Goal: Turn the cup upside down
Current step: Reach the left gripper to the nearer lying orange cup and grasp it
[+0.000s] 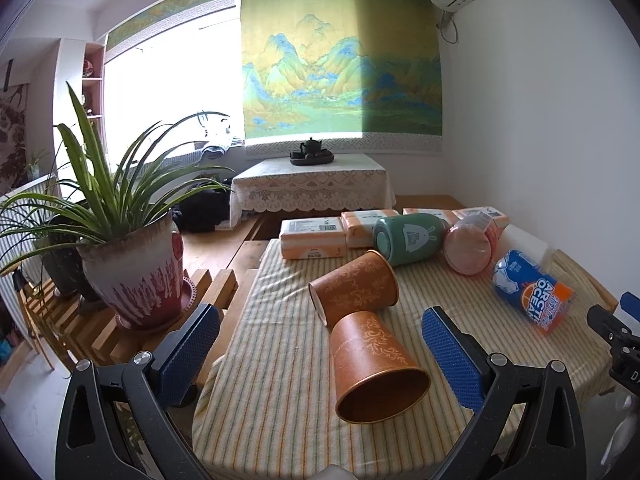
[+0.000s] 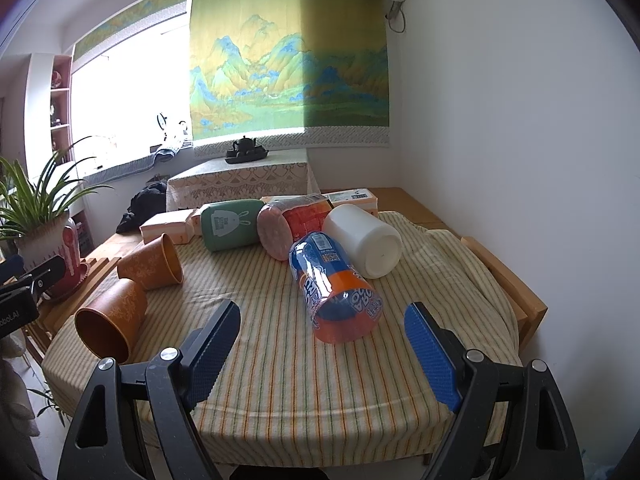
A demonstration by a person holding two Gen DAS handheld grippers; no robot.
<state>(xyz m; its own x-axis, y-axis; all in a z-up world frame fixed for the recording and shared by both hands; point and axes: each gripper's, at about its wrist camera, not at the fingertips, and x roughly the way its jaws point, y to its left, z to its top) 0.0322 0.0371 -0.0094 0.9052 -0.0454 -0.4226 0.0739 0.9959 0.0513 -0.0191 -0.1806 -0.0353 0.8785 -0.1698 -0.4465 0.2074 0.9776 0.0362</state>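
Note:
Several cups lie on their sides on the striped tablecloth (image 1: 280, 380). A near orange cup (image 1: 372, 364) lies with its mouth toward me, between the fingers of my open left gripper (image 1: 320, 356); it shows at the left in the right wrist view (image 2: 110, 322). A second orange cup (image 1: 354, 286) lies just behind it. A blue and orange cup (image 2: 336, 292) lies just ahead of my open right gripper (image 2: 324, 352). Behind are a green cup (image 2: 230, 224), a pink cup (image 2: 286, 226) and a white cup (image 2: 366, 240).
Tissue packs (image 1: 312, 238) line the table's far edge. A potted plant (image 1: 136, 268) stands on a wooden rack at the left. The white wall (image 2: 500, 140) is close on the right. A lace-covered table (image 1: 312, 184) with a teapot stands behind.

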